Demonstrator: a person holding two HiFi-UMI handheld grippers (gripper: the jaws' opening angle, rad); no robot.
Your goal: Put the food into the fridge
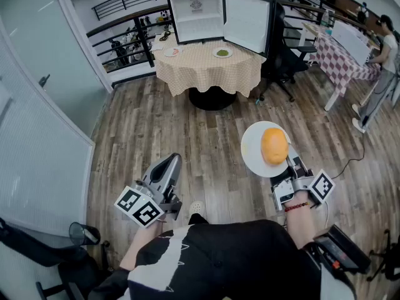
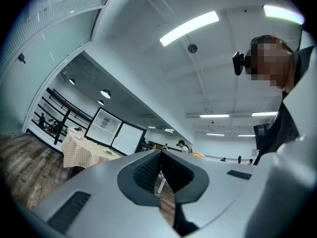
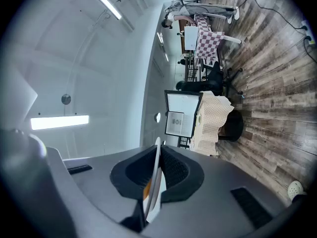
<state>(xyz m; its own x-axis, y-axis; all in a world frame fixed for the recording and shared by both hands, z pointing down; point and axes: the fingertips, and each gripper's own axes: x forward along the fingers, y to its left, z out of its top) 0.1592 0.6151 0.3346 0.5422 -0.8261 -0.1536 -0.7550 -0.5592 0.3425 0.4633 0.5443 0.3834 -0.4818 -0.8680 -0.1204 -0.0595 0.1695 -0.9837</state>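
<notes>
Well short of the table (image 1: pixel 206 67), the right gripper (image 1: pixel 290 165) clamps the rim of a plate (image 1: pixel 255 150) carrying a bun (image 1: pixel 274 145). The left gripper (image 1: pixel 170 162), equally far back, has its jaws pressed together, empty. On the table stands the open fridge (image 1: pixel 197 14).

The bench (image 1: pixel 206 74) stands at the far middle of the floor (image 1: pixel 206 136). The fridge (image 1: pixel 197 15) sits on the bench's rear edge, its door (image 1: pixel 248 22) swung open to the right. A small plate (image 1: pixel 170 52) lies near the bench's left edge, and a dish (image 1: pixel 222 53) lies before the door. A chair (image 1: pixel 284 55) stands right of the bench. A second bench (image 1: pixel 344 58) is farther right, with a person (image 1: pixel 381 74) beside it. Nearer, over the floor, the right gripper (image 1: pixel 289 161) clamps the near rim of a plate (image 1: pixel 256 149) carrying a bun (image 1: pixel 274 145). The left gripper (image 1: pixel 170 163) hangs well apart to the left, jaws together.
</notes>
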